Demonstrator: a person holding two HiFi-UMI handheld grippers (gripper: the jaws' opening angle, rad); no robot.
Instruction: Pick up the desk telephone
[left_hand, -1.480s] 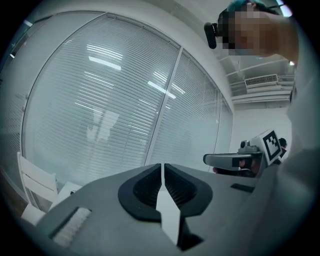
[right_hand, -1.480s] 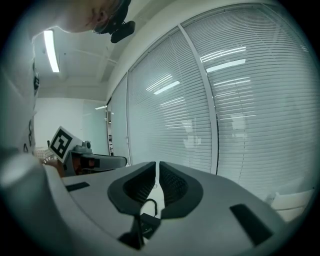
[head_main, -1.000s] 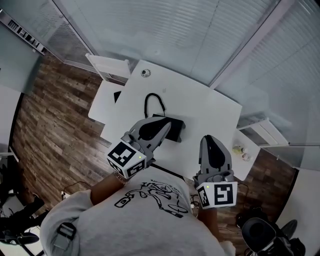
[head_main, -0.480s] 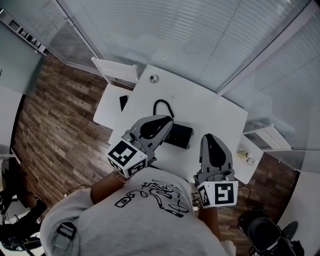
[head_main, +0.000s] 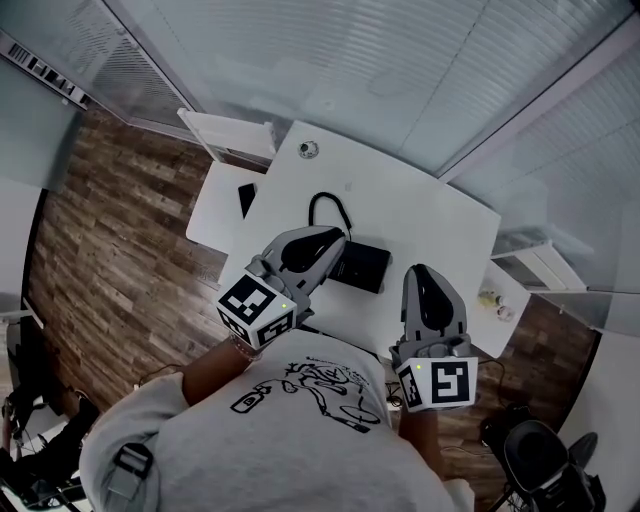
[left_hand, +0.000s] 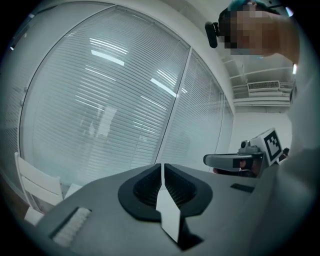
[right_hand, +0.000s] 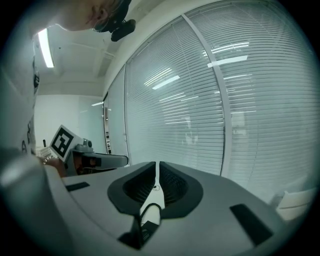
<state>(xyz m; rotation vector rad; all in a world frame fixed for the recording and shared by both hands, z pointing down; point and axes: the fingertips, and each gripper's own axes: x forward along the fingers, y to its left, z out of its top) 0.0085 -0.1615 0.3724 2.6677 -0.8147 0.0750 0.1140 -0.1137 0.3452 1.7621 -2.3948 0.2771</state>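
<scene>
A glass-walled office with lowered blinds (head_main: 330, 60) and a wood floor (head_main: 110, 240): a person in a printed grey shirt (head_main: 290, 420) stands at a white desk (head_main: 430, 215), a two-jaw tool in each hand. The black phone (head_main: 362, 266) lies flat near the middle of the desk, its cord (head_main: 326, 204) looping away toward the far edge. The left gripper (head_main: 338, 238) hangs with its tip over the phone's left end; whether it touches cannot be told from above. The right gripper (head_main: 418, 272) is just right of the phone and apart from it. Both tools point almost level at the blinds, the left gripper's (left_hand: 163, 172) jaws pressed together on nothing, the right gripper's (right_hand: 157, 172) likewise closed and empty. A white chair (head_main: 232, 134) stands at the desk's far left corner
</scene>
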